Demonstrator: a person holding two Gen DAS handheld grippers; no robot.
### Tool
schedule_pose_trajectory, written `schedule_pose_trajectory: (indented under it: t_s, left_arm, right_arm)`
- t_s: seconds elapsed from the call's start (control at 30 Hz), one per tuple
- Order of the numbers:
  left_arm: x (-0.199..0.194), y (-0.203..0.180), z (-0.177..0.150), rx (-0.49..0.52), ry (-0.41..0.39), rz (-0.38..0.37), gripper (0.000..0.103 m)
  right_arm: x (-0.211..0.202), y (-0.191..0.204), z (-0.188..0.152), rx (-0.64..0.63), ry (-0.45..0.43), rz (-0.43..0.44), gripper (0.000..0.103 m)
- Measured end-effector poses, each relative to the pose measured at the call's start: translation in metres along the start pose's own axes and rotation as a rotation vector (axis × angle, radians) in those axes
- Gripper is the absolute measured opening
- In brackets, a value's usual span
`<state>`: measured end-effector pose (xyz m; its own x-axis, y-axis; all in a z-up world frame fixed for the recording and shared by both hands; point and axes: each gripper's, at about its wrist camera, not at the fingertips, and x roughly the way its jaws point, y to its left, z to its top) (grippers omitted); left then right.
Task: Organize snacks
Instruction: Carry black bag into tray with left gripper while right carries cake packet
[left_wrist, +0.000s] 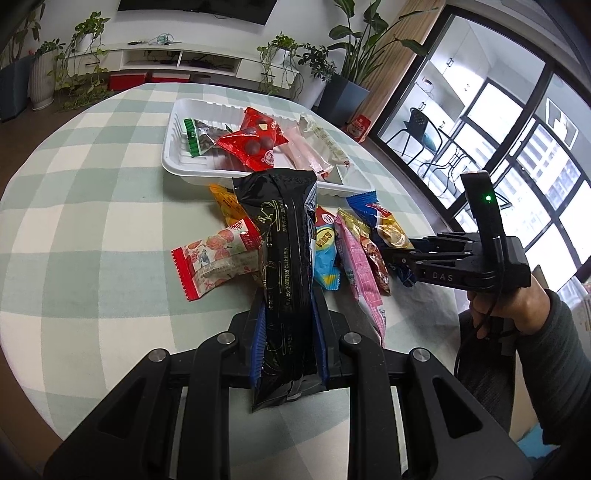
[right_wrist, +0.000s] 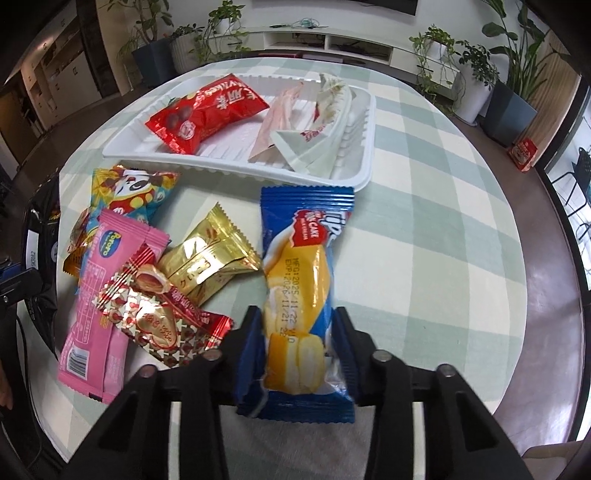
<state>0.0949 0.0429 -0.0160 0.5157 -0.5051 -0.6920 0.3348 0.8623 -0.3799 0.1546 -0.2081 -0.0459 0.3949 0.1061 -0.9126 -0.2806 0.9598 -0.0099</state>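
Your left tongs (left_wrist: 288, 332) clamp a long packet (left_wrist: 286, 266); the tray (left_wrist: 177, 162) lies ahead. Your right tongs (right_wrist: 297, 354) pinch a cake (right_wrist: 303, 280), loose snacks (right_wrist: 147, 280) lying to their left.

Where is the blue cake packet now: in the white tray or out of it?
Out. The blue cake packet lies on the checked tablecloth in front of the white tray, between the right gripper's fingers.

right gripper (right_wrist: 297, 341) is clamped on a blue cake packet (right_wrist: 306, 266), lying on the checked tablecloth (right_wrist: 424, 240) right beside the white tray (right_wrist: 364, 147); pink and gold snacks sit left.
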Motion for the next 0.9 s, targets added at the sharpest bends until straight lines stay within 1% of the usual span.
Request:
schedule_pose_trajectory:
  t_s: [0.3, 0.43, 0.63, 0.8, 0.9]
  left_arm:
    - [-0.002, 0.000, 0.001, 0.001, -0.008, -0.011, 0.020]
    - [-0.004, 0.001, 0.001, -0.005, -0.014, -0.022, 0.020]
    - [-0.007, 0.001, 0.001, -0.009, -0.018, -0.033, 0.020]
    - [-0.010, 0.002, 0.002, -0.022, -0.023, -0.045, 0.020]
    - [-0.015, 0.006, 0.007, -0.036, -0.035, -0.060, 0.020]
  right_arm:
    - [-0.007, -0.004, -0.005, 0.039, -0.010, 0.020, 0.030]
    - [-0.020, -0.011, -0.011, 0.084, -0.042, 0.048, 0.030]
    - [-0.038, -0.015, -0.023, 0.158, -0.083, 0.128, 0.030]
    - [-0.044, -0.019, -0.033, 0.199, -0.094, 0.159, 0.030]
    - [-0.049, -0.028, -0.033, 0.231, -0.112, 0.166, 0.030]
